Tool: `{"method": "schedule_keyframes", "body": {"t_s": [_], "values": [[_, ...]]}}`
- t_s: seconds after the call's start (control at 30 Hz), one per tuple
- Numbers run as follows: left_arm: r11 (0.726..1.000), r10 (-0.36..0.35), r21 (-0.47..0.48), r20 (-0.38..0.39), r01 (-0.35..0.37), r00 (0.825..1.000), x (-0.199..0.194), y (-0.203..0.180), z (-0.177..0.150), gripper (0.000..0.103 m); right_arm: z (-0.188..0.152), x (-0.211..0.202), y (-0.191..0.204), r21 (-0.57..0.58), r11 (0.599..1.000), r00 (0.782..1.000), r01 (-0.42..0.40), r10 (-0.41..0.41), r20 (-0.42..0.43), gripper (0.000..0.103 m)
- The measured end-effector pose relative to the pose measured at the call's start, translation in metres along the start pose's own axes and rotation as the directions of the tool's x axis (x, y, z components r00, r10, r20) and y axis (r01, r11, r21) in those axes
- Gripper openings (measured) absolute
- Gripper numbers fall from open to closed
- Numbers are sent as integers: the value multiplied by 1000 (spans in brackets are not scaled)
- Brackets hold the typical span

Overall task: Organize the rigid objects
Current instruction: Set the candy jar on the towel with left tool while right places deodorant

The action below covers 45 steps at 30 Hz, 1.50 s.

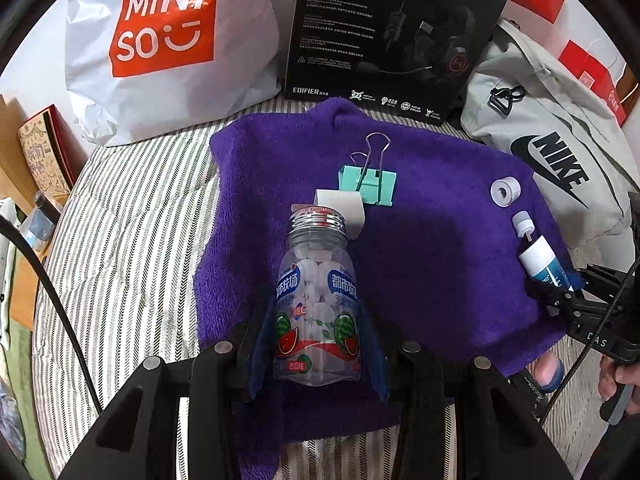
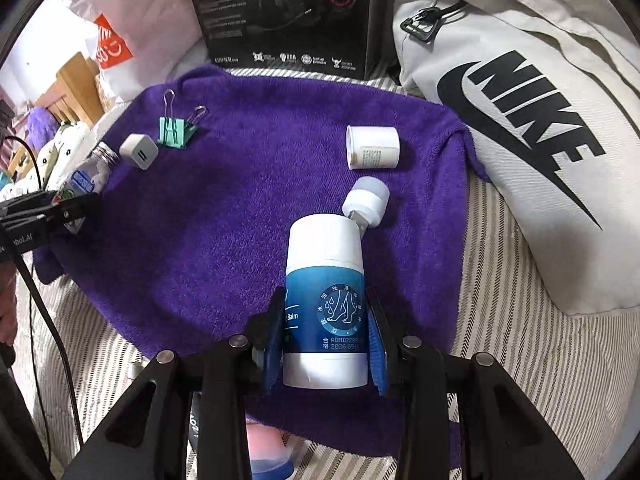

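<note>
My left gripper [image 1: 318,344] is shut on a clear candy bottle [image 1: 316,300] with a silver threaded neck and watermelon label, held over the purple towel [image 1: 440,260]. My right gripper [image 2: 326,344] is shut on a blue-and-white balm tube [image 2: 325,304]; the same tube [image 1: 544,264] shows at the towel's right edge in the left wrist view. On the towel lie a mint binder clip [image 1: 370,182], a white charger cube [image 2: 139,151], a white cap [image 2: 373,147] and a small white USB light [image 2: 366,202]. The bottle [image 2: 86,178] appears far left in the right wrist view.
The towel lies on a striped bed sheet [image 1: 132,240]. Behind it stand a white Miniso bag [image 1: 160,40], a black headset box [image 1: 392,32] and a grey Nike bag [image 2: 540,120]. A black cable [image 2: 48,320] hangs at the left. A pink-and-blue object [image 2: 268,452] lies under my right gripper.
</note>
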<state>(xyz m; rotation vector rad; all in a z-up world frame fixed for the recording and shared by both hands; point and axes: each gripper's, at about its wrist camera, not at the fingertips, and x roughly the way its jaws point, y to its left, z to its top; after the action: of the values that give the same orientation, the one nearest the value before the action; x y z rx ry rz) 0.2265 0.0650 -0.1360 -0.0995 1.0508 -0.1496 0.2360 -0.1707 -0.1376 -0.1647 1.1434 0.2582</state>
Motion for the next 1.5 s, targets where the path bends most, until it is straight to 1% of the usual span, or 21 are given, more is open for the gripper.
{"method": "schedule_keyframes", "body": {"t_s": [0.27,0.4,0.57,0.7,0.8,0.83,0.9,0.97,1.0,1.07,1.1,1.13,1.17,1.23,1.33,1.4,1.5], "values": [[999,18,35,-19,-17,1000,8,-7,-2,39,1,3,2,-33,999,1000,7,-7,3,36],[999,20,50,-35,-18,999,14,-13,-4,39,2,3,0,-36,999,1000,-3,3,3,36],[996,49,74,-40,-46,998,18,-17,-2,39,0,2,-2,-45,999,1000,-11,12,6,37],[988,94,128,-44,-88,995,20,-25,-4,39,-1,2,-2,-54,998,1000,-16,16,7,37],[987,102,132,-47,-95,994,21,-26,-4,39,-2,0,-3,-58,998,1000,-25,25,-4,40],[987,100,134,-47,-93,994,21,-26,-4,40,-3,-1,-4,-58,998,1000,-25,25,-9,43],[987,98,134,-52,-91,994,21,-25,-4,40,-4,-4,-5,-62,998,1000,-22,22,-8,43],[987,102,132,-59,-93,993,18,-24,-1,45,-6,-8,-7,-57,998,1000,-17,17,-8,45],[987,103,131,-64,-94,993,17,-24,0,48,-6,-11,-8,-49,998,1000,-26,26,-6,45],[987,106,126,-74,-96,992,16,-23,1,60,-7,-20,-11,-33,999,999,-35,35,6,47],[989,89,124,-85,-78,992,15,-22,2,61,-7,-25,-12,-26,999,999,-36,36,15,49],[989,80,128,-89,-69,993,14,-24,2,66,-9,-32,-13,-18,999,999,-36,37,29,52],[989,73,132,-98,-60,992,13,-26,2,70,-11,-37,-14,-12,999,999,-36,37,39,53],[989,86,129,-106,-72,991,8,-30,3,71,-16,-51,-15,0,999,998,-32,32,59,53],[989,105,109,-77,-96,992,-7,-32,0,71,-28,-75,-17,25,999,995,-30,27,95,55],[993,93,82,-42,-89,995,-24,-34,-4,71,-39,-90,-20,57,998,992,-27,20,121,59],[995,76,69,-4,-75,997,-45,-38,-14,71,-57,-108,-25,113,993,987,-31,12,161,62]]}}
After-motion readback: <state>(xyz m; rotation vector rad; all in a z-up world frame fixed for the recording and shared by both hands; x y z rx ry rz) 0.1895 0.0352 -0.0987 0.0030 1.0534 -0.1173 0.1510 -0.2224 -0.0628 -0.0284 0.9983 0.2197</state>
